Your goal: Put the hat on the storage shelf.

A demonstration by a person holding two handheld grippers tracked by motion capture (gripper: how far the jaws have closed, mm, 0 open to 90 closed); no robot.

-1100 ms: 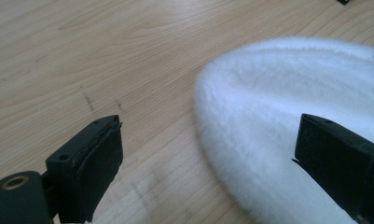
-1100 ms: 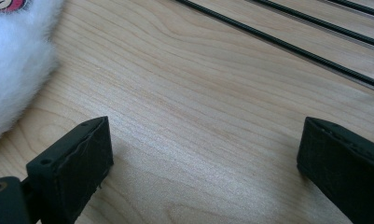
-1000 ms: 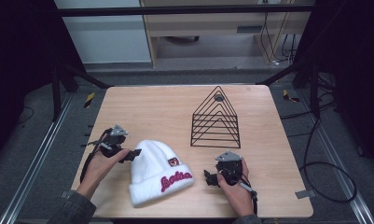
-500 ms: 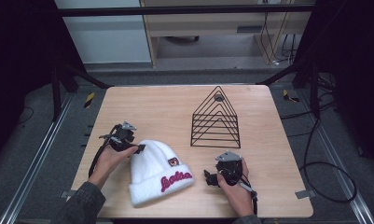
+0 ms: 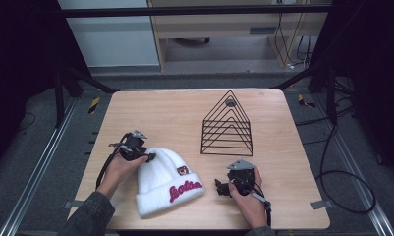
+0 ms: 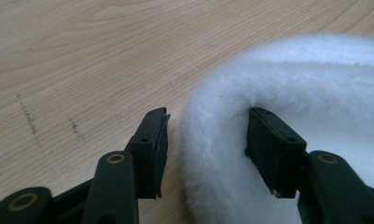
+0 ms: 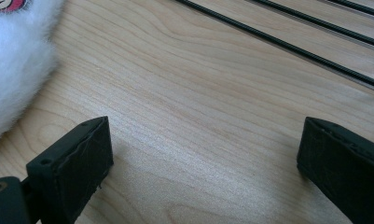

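Note:
A white fluffy beanie (image 5: 165, 179) with a red script logo lies at the table's front left. My left gripper (image 5: 148, 157) is at the beanie's upper left edge. In the left gripper view its jaws have just been closing around a fold of the beanie (image 6: 292, 84). The right-hand pad (image 6: 268, 144) digs into the fluff, and a thin gap still shows at the other pad (image 6: 152, 144). My right gripper (image 5: 219, 188) rests open on bare wood right of the beanie. Nothing is between its pads (image 7: 208, 135), and the beanie's fluff (image 7: 12, 60) is off to its left.
A black wire rack (image 5: 227, 125) shaped like a triangle stands at the table's middle right, and its wires (image 7: 278, 42) run just beyond my right gripper. The wooden table (image 5: 160, 108) has bare wood at the back left. Dark frame posts flank both sides.
My left hand has moved right and down onto the beanie's edge, and its jaws have narrowed around the fluff. The right hand and the beanie have stayed put.

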